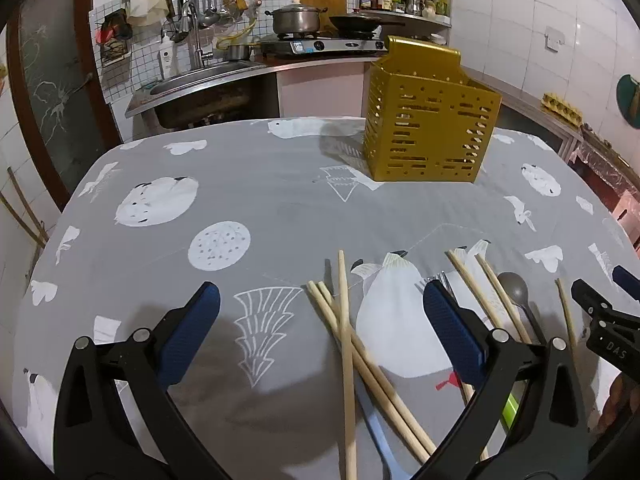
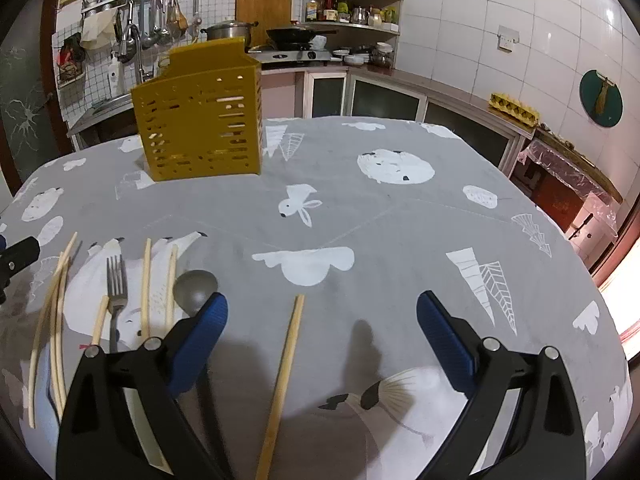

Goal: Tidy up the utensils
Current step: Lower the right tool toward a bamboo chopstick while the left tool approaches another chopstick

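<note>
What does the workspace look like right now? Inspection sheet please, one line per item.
Surface: table under a grey cloth with white prints; flat, dry.
Job's things: yellow slotted utensil holder upright at the far side, chopsticks visible through its slots. Loose wooden chopsticks crossed near the front edge; fork, grey spoon and a light blue handle among them. One lone chopstick lies apart.
Clutter: nothing seen.
Grippers: left tool open above the crossed chopsticks, empty; right tool open above the lone chopstick, empty.
Cables: nothing seen.
Surroundings: kitchen counter with sink, stove with pot, shelves, tiled walls.
</note>
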The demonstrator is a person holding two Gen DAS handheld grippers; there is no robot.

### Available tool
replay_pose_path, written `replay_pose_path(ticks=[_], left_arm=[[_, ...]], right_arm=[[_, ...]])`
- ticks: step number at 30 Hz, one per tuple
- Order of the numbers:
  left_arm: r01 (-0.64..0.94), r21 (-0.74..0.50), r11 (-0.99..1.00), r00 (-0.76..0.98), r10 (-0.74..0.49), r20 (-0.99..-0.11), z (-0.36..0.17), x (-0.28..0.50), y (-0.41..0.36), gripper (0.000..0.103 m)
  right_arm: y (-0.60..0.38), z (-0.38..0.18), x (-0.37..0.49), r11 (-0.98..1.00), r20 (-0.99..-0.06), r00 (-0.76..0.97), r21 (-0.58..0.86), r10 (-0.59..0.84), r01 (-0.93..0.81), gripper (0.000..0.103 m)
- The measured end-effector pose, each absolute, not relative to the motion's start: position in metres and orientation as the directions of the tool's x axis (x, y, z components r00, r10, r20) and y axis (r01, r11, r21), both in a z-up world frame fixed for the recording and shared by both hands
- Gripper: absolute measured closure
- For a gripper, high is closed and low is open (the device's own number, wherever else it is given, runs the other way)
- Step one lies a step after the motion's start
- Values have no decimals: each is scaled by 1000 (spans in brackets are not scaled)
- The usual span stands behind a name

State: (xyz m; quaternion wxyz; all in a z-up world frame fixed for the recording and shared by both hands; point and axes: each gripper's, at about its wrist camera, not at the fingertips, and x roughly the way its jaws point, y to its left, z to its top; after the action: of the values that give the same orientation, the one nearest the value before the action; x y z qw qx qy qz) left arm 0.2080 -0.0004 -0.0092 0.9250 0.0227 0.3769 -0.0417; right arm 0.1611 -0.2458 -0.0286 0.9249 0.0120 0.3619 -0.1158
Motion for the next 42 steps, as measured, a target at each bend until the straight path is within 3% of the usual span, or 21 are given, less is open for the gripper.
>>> replay_pose_path(ticks=[9, 11, 16, 23, 42], left_arm=[[143, 34, 989, 694, -76, -716, -16, 218, -13, 10], [140, 24, 990, 687, -79, -723, -18, 222, -11, 13], [130, -3, 991, 653, -88, -753, -27, 232, -3, 26], [131, 15, 991, 632, -72, -771, -35, 243, -5, 32], [180, -28, 983, 515, -118, -849, -48, 273, -11, 76]], right_arm=[[-247, -47, 183, 975, -752, 639, -23, -161, 219, 45], [-247, -51, 187, 975, -771, 617, -23, -159, 223, 59], [-250, -57, 192, 973, -790, 597, 4, -138, 230, 72], [-251, -57, 193, 973, -792, 597, 16, -128, 229, 76], [-253, -58, 199, 973, -799, 588, 19, -123, 229, 76]])
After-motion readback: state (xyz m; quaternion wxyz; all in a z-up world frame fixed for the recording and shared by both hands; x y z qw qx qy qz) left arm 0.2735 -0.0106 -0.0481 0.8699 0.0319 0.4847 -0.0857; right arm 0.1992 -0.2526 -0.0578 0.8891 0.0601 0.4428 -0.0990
